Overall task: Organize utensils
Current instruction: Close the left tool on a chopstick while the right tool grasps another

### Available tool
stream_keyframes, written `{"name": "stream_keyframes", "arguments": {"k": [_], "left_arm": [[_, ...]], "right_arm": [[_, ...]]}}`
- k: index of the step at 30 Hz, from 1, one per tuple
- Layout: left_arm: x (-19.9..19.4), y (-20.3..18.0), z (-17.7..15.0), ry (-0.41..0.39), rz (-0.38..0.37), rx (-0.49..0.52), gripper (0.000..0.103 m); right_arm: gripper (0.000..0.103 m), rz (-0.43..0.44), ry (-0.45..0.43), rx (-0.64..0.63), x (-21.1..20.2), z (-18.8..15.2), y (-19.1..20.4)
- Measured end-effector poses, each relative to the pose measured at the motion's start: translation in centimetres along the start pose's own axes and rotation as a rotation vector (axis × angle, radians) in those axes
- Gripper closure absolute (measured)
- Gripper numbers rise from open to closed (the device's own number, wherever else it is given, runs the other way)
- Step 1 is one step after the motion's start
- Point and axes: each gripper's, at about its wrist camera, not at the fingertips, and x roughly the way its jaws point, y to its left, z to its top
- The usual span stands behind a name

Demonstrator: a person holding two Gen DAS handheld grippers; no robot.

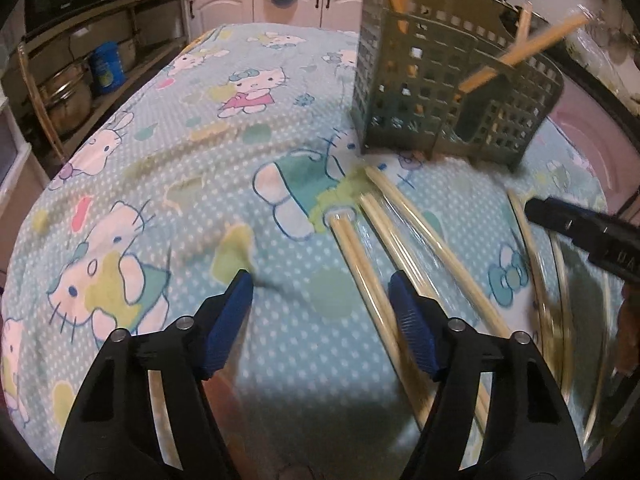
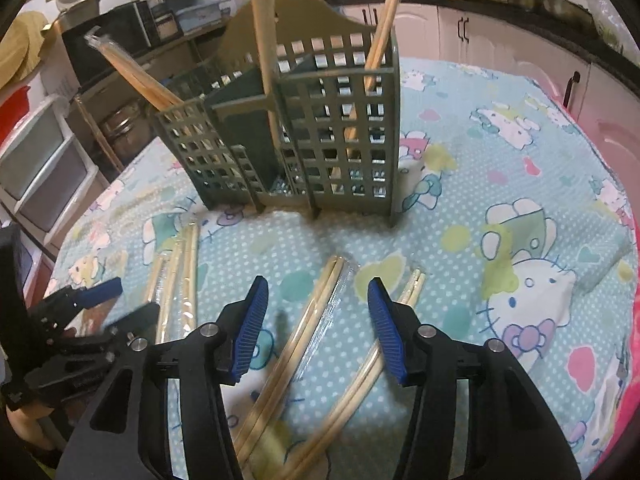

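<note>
Both your hand-held grippers are open, holding nothing: left hand-held gripper and right hand-held gripper hide the near ends of the wrapped chopsticks; caddy contents blurry.

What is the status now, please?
Left gripper and right gripper open, empty. Wrapped chopsticks lie on the cloth; some already in the green holder. Nothing blocking.

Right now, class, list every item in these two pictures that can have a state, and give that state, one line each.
Grey-green plastic lattice utensil caddy: upright, holding some chopsticks.
Wrapped wooden chopstick pairs: lying flat on the cloth.
Wooden chopsticks in the caddy: leaning, ends sticking out.
Left gripper: open, empty.
Right gripper: open, above a wrapped pair.
</note>
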Motion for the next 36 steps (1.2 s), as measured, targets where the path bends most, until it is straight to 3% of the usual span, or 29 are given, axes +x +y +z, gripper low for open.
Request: {"name": "stream_keyframes", "arguments": {"k": [6,12,14,18,19,25,36], "left_arm": [[1.1,1.5,2.0,0.007,-0.039,-0.064,0.044],[2.2,2.2,3.6,0.006,-0.041,-0.090,0.049],[2.6,2.3,4.0,0.003,-0.037,-0.094,0.053],[2.5,2.8,4.1,0.001,-0.034,-0.106,0.069],[2.5,3.1,4.0,0.000,-0.037,-0.112,0.073],[1.7,5.0,3.2,-0.001,-0.118,-0.191,0.093],[-1.5,6.3,0.6,-0.013,-0.280,-0.296,0.100]], "right_arm": [[0.061,-0.017,0.025,0.038,2.1,0.5,-0.4],[0.081,-0.041,0.020,0.051,3.1,0.8,-0.6],[0.090,-0.029,0.008,0.046,3.0,0.8,-0.5],[0.095,-0.003,-0.018,0.080,2.1,1.0,-1.0],[0.102,0.016,-0.022,0.091,1.8,1.1,-1.2],[0.102,0.078,-0.050,0.100,0.1,1.1,-0.9],[0.102,0.118,-0.097,0.090,-2.2,1.1,-0.4]]}}
